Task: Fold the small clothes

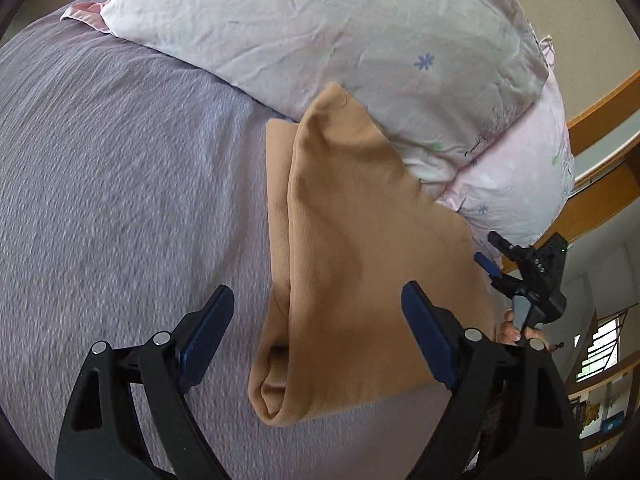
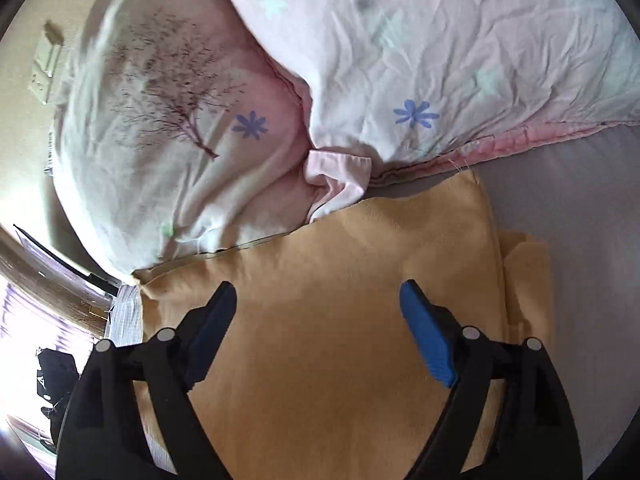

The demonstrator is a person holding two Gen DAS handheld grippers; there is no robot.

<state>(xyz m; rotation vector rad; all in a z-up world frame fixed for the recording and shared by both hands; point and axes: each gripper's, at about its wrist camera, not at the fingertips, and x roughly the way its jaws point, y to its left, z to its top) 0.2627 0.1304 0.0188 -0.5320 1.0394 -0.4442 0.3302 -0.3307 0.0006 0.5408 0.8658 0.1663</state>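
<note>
A: Count, near to far?

B: 2 grippers, 1 tan garment point(image 1: 360, 248), 2 floral pillows, 1 lilac bedsheet point(image 1: 120, 168).

A: The left gripper point(image 1: 318, 300)?

B: Jaws spread wide, holding nothing. It hangs above the sheet and the garment's near edge, blue pads point(image 1: 208, 332) on each side.

A: And the right gripper point(image 2: 318, 296)?

B: Also wide apart, gripping nothing, poised over the garment's middle. In the left view it shows at the garment's right edge, a hand point(image 1: 516, 332) on its handle.

A: Where does the garment lie?

B: Flat on the sheet, folded over itself, 1 layer peeking out along its side. Its far end touches the front pillow point(image 2: 180, 140); the 2nd pillow point(image 2: 440, 40) sits beside that.
</note>
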